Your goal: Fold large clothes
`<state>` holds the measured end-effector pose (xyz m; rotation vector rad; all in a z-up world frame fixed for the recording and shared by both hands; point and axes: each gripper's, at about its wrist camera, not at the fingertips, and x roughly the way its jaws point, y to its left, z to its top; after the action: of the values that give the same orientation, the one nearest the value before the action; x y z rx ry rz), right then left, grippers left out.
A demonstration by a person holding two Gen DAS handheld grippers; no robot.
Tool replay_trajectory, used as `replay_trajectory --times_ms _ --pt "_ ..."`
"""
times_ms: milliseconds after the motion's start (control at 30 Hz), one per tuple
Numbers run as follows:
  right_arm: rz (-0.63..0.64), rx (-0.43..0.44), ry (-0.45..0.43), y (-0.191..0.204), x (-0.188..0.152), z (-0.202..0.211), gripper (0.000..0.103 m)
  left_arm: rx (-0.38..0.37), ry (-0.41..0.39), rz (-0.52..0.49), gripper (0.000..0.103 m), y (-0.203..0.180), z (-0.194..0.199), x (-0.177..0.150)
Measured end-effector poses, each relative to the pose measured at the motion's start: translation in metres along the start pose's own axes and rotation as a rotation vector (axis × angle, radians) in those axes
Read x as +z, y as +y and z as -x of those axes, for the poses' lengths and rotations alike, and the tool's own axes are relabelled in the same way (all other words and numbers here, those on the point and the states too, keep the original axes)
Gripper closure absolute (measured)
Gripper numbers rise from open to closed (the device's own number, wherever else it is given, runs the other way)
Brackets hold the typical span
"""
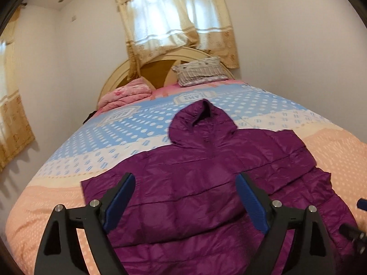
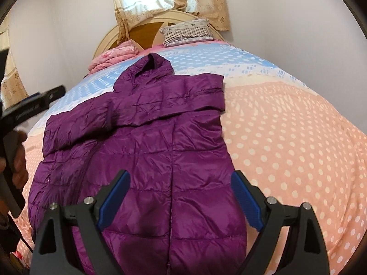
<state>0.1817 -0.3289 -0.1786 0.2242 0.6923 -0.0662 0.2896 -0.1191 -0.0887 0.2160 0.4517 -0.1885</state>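
Observation:
A purple hooded puffer jacket (image 1: 206,183) lies flat on the bed, hood toward the headboard; it also shows in the right wrist view (image 2: 160,149). Its right sleeve (image 2: 183,100) is folded across the chest and its left sleeve (image 2: 75,123) lies out to the left. My left gripper (image 1: 185,183) is open and empty above the jacket's lower left part. My right gripper (image 2: 179,181) is open and empty above the lower right hem. The left gripper (image 2: 32,105) also shows at the left edge of the right wrist view.
The bed (image 2: 286,137) has a pink, white and blue dotted cover. A folded pink quilt (image 1: 128,94) and a patterned pillow (image 1: 199,71) lie by the round headboard (image 1: 158,64). A curtained window (image 1: 174,23) is behind. White walls close in on both sides.

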Motion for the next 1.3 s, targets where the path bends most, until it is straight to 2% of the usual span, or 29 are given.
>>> replay_trajectory --times_ms 133,267,367,467,567,700,767,800,833,867,933,1133,1300 --pt "0.001 0.032 0.004 0.01 0.022 -0.003 0.011 0.092 0.029 0.065 0.012 0.044 -0.004 -0.019" --pt "0.049 0.126 0.048 0.042 0.053 -0.023 0.011 0.227 0.154 0.132 0.012 0.08 -0.027 -0.054" --pt "0.081 0.165 0.078 0.064 0.075 -0.043 0.011 0.318 0.237 0.188 0.012 0.102 -0.045 -0.086" --pt "0.091 0.183 0.122 0.081 0.089 -0.066 0.011 0.327 0.308 0.261 0.012 0.119 -0.057 -0.107" --pt "0.116 0.185 0.148 0.096 0.1 -0.093 0.012 0.334 0.324 0.326 0.012 0.13 -0.059 -0.111" --pt "0.091 0.201 0.182 0.104 0.101 -0.122 0.012 0.348 0.368 0.334 0.012 0.129 -0.067 -0.116" --pt "0.105 0.231 0.224 0.114 0.095 -0.138 0.017 0.367 0.372 0.329 0.012 0.127 -0.067 -0.117" --pt "0.123 0.231 0.243 0.118 0.091 -0.144 0.036 0.368 0.374 0.325 0.012 0.127 -0.068 -0.116" --pt "0.143 0.226 0.261 0.123 0.088 -0.148 0.066 0.367 0.378 0.321 0.012 0.126 -0.069 -0.116" --pt "0.148 0.225 0.259 0.125 0.087 -0.148 0.076 0.371 0.387 0.317 0.012 0.126 -0.071 -0.116" --pt "0.144 0.236 0.215 0.124 0.089 -0.138 0.088 0.373 0.394 0.315 0.012 0.127 -0.072 -0.117" --pt "0.171 0.207 0.03 0.116 0.117 -0.083 0.095 0.382 0.396 0.321 0.012 0.129 -0.071 -0.118" --pt "0.155 0.153 -0.06 0.092 0.129 -0.05 0.096 0.381 0.406 0.321 0.012 0.128 -0.073 -0.118"
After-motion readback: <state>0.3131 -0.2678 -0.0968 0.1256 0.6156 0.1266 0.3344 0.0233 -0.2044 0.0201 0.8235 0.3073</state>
